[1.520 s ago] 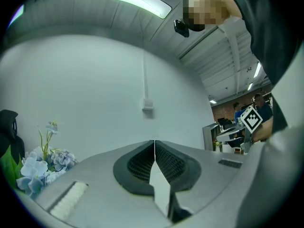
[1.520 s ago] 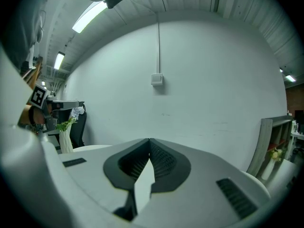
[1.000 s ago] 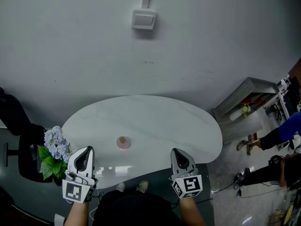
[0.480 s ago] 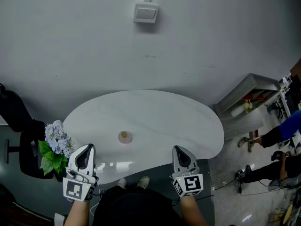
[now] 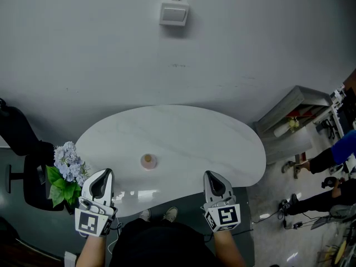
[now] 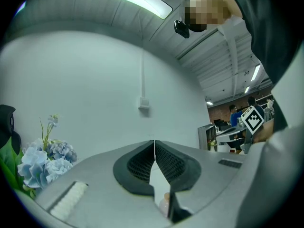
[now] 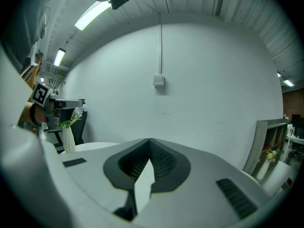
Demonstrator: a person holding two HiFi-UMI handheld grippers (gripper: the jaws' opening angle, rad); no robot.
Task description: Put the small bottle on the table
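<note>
The small bottle [image 5: 147, 161], pinkish with a tan cap, stands upright on the white oval table [image 5: 183, 132], left of its middle. Both grippers hover at the table's near edge. My left gripper [image 5: 103, 175] sits to the bottle's near left, apart from it, its jaws meeting at the tips and holding nothing. In the left gripper view [image 6: 154, 141] a sliver of the bottle [image 6: 164, 202] shows through the gap low between the jaws. My right gripper [image 5: 212, 175] is farther right, also shut and empty, as the right gripper view [image 7: 149, 139] shows.
A bunch of blue flowers [image 5: 67, 171] stands at the table's left end, close to my left gripper. Beside it is a black chair [image 5: 25, 166]. A grey shelf [image 5: 292, 113] and people's legs [image 5: 311, 163] are at the right. A wall box [image 5: 173, 13] hangs behind.
The head view has shifted slightly, so the table and wall box sit a little higher. The bottle and both grippers keep their places, both shut.
</note>
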